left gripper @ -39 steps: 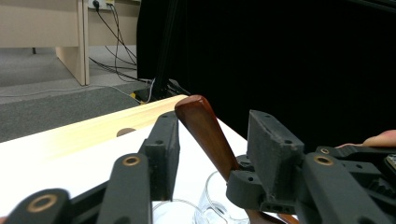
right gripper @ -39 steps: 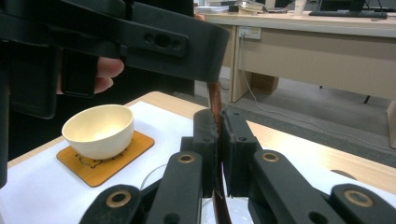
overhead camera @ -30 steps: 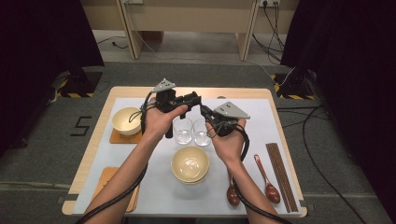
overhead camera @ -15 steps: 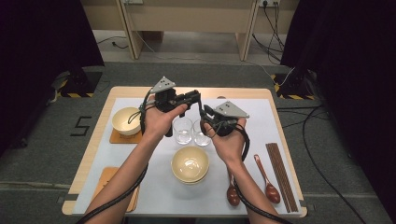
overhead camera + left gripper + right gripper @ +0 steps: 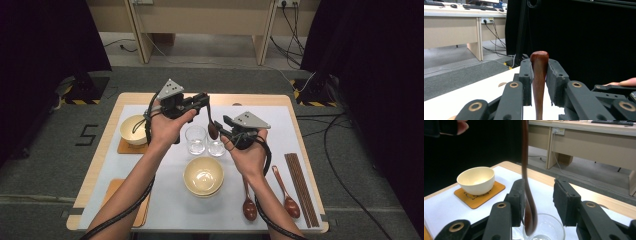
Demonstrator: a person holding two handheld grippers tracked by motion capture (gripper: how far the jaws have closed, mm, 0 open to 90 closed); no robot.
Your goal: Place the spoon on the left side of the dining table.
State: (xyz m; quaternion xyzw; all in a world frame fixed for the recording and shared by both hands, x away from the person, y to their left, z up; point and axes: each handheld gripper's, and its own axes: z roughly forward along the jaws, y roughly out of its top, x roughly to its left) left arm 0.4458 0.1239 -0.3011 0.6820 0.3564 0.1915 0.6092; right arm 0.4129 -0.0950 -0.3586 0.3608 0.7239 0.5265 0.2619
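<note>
Handing over a dark brown wooden spoon (image 5: 212, 127) at frame centre above the clear glasses (image 5: 195, 139): left tongs (image 5: 539, 75) clamp its handle, right tongs (image 5: 539, 202) have just been opening w/ bowl end between, unpressed; next, probably lower it.

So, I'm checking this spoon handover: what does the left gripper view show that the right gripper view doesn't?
Left gripper view: the left gripper, its jaws just closed, clamps the spoon by its handle end. Right gripper view: the right gripper, its jaws just opening, stands apart around the spoon's scoop, with a glass below. A cream bowl sits on a coaster. Shared: the wooden spoon and the white table mat.
</note>
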